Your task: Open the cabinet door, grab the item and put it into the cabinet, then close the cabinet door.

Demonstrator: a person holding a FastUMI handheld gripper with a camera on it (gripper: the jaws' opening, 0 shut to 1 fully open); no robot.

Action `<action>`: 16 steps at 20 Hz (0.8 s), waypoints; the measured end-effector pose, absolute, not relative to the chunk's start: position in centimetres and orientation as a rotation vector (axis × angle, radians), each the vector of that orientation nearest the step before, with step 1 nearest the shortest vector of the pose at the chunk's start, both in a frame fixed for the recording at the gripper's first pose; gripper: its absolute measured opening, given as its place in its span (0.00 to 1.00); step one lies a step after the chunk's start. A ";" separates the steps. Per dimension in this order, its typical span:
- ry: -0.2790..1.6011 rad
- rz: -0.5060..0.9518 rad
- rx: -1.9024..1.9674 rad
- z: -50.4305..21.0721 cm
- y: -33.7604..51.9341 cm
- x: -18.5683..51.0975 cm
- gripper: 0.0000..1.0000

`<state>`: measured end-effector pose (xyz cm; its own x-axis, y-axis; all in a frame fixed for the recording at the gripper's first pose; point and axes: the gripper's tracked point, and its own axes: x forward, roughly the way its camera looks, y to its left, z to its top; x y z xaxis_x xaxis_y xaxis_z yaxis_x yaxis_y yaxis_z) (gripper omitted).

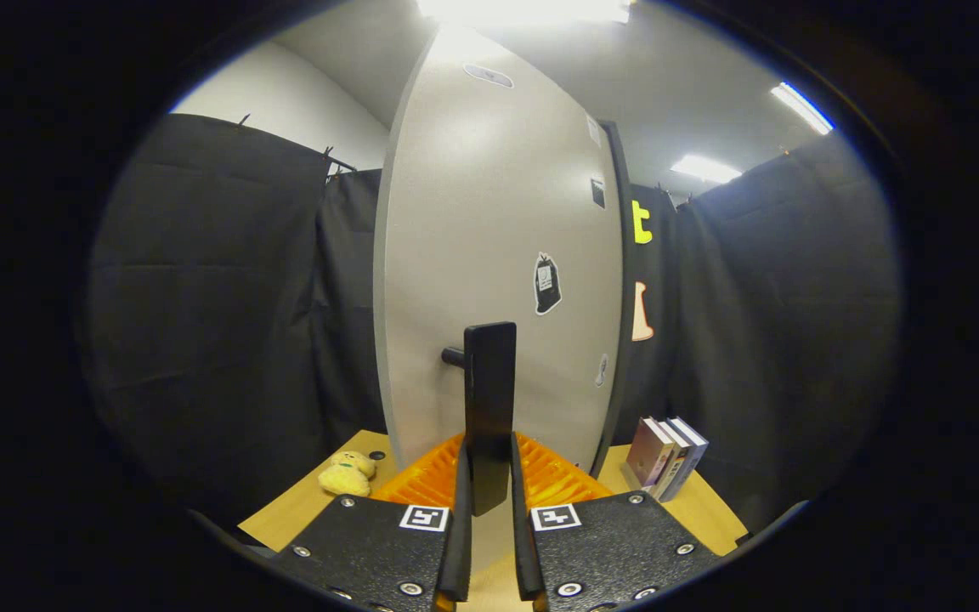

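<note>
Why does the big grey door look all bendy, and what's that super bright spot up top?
Gripper view: the fisheye lens curves the cabinet door; the ceiling light above it blows out to white glare; the gripper, shut on the handle, stays sharp.

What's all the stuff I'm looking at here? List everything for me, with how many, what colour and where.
Tall grey cabinet door: one, pale grey, straight ahead, stickers on it.
Black bar handle: one, black, on the door, its lower end between the fingers.
Yellow plush toy: one, yellow, on the table left of the fingers.
Books: a few, pale covers, standing right of the door.
Wooden table: one, light wood, below.
Fingers: two, closed on the handle.
</note>
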<state>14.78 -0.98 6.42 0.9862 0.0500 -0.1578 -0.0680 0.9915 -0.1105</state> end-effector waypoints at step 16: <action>0.121 -0.205 -0.174 7.7 -9.4 12.3 0.18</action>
